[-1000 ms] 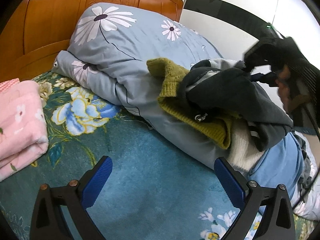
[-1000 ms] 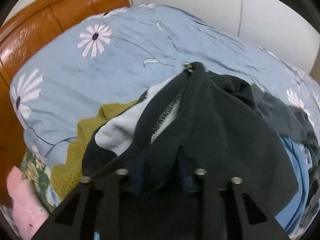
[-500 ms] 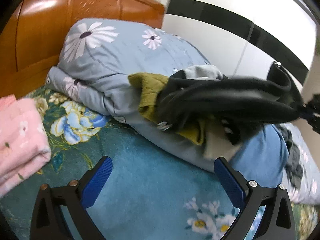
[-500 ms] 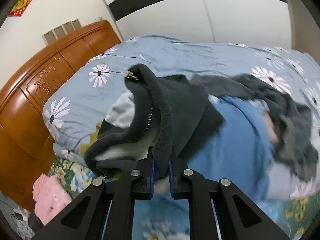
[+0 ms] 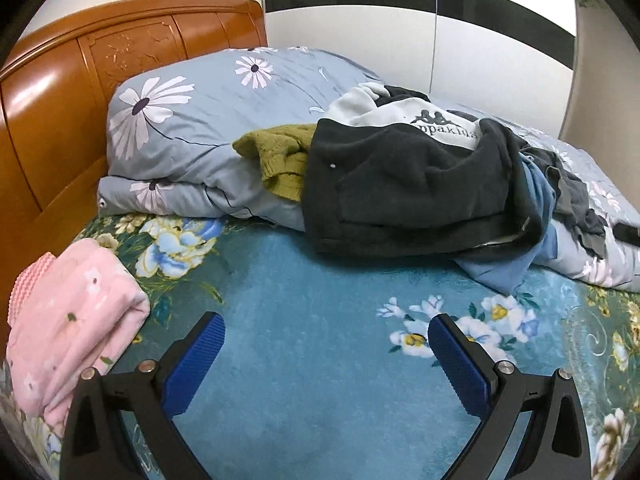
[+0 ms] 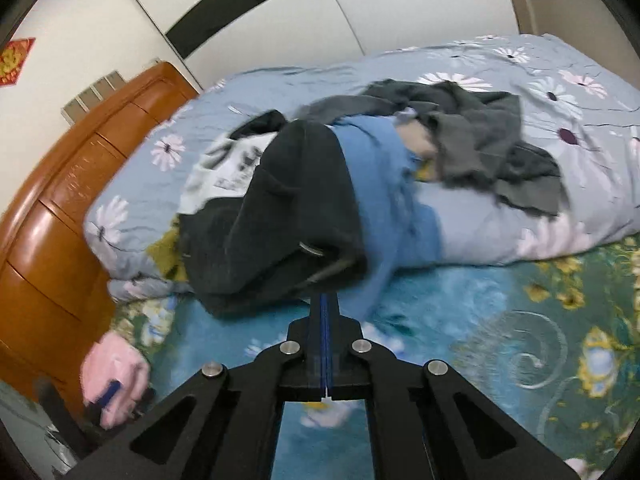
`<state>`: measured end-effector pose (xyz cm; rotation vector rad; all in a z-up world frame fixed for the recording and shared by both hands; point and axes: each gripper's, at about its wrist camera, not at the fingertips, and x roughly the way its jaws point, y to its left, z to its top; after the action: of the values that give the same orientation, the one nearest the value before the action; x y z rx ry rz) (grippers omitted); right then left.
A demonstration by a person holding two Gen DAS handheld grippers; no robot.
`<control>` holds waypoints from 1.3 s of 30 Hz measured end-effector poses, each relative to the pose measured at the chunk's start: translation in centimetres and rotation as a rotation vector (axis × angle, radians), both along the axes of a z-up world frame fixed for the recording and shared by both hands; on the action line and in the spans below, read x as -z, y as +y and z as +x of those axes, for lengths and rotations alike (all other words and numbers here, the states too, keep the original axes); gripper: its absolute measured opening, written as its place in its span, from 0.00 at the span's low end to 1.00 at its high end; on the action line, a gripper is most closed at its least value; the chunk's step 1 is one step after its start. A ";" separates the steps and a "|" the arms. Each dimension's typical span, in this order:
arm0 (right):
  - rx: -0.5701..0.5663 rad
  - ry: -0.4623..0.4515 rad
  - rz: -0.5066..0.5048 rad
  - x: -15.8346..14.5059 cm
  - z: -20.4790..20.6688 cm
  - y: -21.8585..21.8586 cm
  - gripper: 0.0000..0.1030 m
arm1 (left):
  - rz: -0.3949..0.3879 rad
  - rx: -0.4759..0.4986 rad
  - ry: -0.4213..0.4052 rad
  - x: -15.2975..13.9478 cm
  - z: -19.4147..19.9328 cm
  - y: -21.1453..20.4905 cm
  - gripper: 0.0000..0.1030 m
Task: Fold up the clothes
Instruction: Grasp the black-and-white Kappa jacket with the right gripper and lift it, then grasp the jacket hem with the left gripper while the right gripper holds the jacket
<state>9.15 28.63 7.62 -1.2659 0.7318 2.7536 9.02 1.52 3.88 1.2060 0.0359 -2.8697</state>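
A dark zip jacket with a white printed panel lies draped off the clothes pile onto the teal bed cover; it also shows in the right wrist view. My right gripper is shut on the jacket's hem edge, low over the bed. My left gripper is open and empty above the bed cover, in front of the jacket. An olive knit sweater, a blue garment and a grey garment lie in the same pile.
A folded blue daisy-print quilt carries the pile along the far side of the bed. A folded pink garment lies at the left. The wooden headboard stands behind, a white wardrobe beyond.
My right gripper has pulled the dark jacket off the pile, down toward the bed cover and toward me. Both cameras have drawn back from the pile. My left gripper stays open.
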 end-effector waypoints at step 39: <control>-0.091 -0.053 -0.100 3.2 -18.5 4.3 0.08 | 0.355 0.147 -0.204 3.3 -25.8 -4.6 0.06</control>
<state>-9.39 32.92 4.39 -1.4189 0.8373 2.7732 -16.80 -3.12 0.56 1.6176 0.4894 -2.9305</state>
